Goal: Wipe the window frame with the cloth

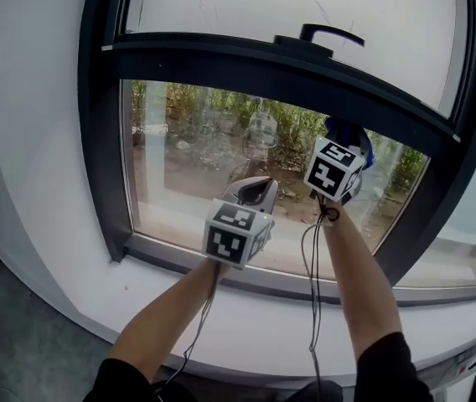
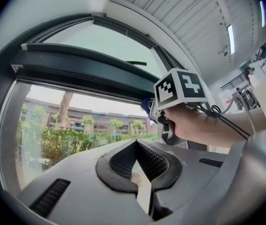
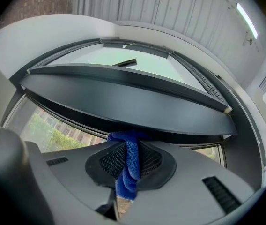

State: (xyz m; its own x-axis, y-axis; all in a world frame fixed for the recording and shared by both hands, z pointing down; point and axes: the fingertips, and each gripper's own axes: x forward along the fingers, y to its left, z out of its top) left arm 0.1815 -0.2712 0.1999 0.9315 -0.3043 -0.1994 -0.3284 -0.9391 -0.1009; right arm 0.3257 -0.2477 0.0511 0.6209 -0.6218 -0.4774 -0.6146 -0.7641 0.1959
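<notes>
The dark window frame has a wide crossbar (image 1: 288,69) over the lower pane. My right gripper (image 1: 347,141) is raised to the crossbar's underside near its right end. It is shut on a blue cloth (image 1: 357,136). In the right gripper view the cloth (image 3: 126,182) is bunched between the jaws of the right gripper (image 3: 128,161), and its top touches the crossbar (image 3: 123,97). My left gripper (image 1: 256,191) hangs lower in front of the glass, left of the right one. The left gripper (image 2: 136,165) has its jaws shut with nothing between them.
A black window handle (image 1: 326,32) sits on the upper sash above the crossbar. A white sill (image 1: 246,308) runs below the pane, and a white wall (image 1: 37,141) stands at the left. The frame's right upright (image 1: 435,191) is close beside my right gripper. Cables (image 1: 312,291) trail from both grippers.
</notes>
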